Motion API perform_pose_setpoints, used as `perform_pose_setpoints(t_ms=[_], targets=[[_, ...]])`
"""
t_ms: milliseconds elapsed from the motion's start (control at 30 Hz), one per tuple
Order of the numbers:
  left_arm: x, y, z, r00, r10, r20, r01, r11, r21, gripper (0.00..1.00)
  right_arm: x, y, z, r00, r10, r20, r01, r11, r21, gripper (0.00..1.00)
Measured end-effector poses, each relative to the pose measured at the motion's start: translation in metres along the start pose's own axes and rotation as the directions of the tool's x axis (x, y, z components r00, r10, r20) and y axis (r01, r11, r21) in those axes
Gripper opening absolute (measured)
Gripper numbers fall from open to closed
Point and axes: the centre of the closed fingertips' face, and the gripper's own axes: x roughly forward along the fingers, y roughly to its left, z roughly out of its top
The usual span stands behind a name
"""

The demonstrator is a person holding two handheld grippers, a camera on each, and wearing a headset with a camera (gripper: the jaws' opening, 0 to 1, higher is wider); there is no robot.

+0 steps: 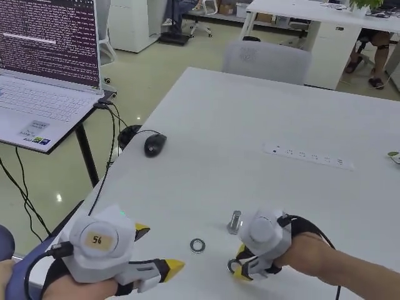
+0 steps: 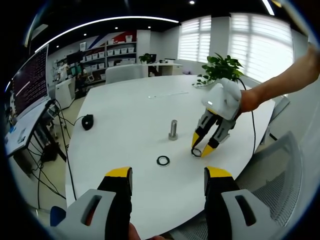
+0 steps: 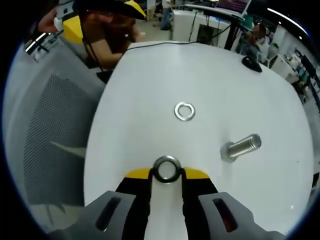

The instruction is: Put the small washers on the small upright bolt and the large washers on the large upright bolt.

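An upright steel bolt [image 1: 235,222] [image 2: 173,130] [image 3: 241,147] stands on the white table [image 1: 250,144]. A loose washer [image 1: 197,245] [image 2: 163,160] [image 3: 184,111] lies flat on the table to its left. My right gripper [image 1: 239,265] [image 2: 203,148] [image 3: 166,173] is shut on another washer [image 3: 166,169], held just above the table in front of the bolt. My left gripper [image 1: 159,256] [image 2: 168,179] stands open at the near left table edge with nothing between its fingers.
A black mouse [image 1: 154,144] [image 2: 87,121] with its cable lies at the table's left edge. A white power strip [image 1: 309,156] runs across the far right. A laptop [image 1: 44,69] sits on a stand to the left. A grey chair [image 1: 265,59] stands beyond the table.
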Motion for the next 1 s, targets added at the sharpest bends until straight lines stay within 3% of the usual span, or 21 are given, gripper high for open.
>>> perform_pose_setpoints(t_ms=[667, 833, 1000], targets=[[0.002, -0.002, 0.0, 1.0, 0.001, -0.001, -0.001, 1.0, -0.005, 0.58, -0.056, -0.075, 0.037, 0.9898, -0.138, 0.036, 0.139, 0.99, -0.021, 0.24], [0.002, -0.001, 0.001, 1.0, 0.003, -0.002, -0.003, 1.0, -0.004, 0.58, -0.058, -0.092, 0.04, 0.9881, -0.152, 0.026, 0.152, 0.988, 0.001, 0.24], [0.0, 0.0, 0.0, 1.0, 0.006, -0.003, -0.006, 1.0, -0.006, 0.58, -0.05, -0.098, 0.041, 0.9889, -0.149, 0.009, 0.149, 0.989, 0.001, 0.24]])
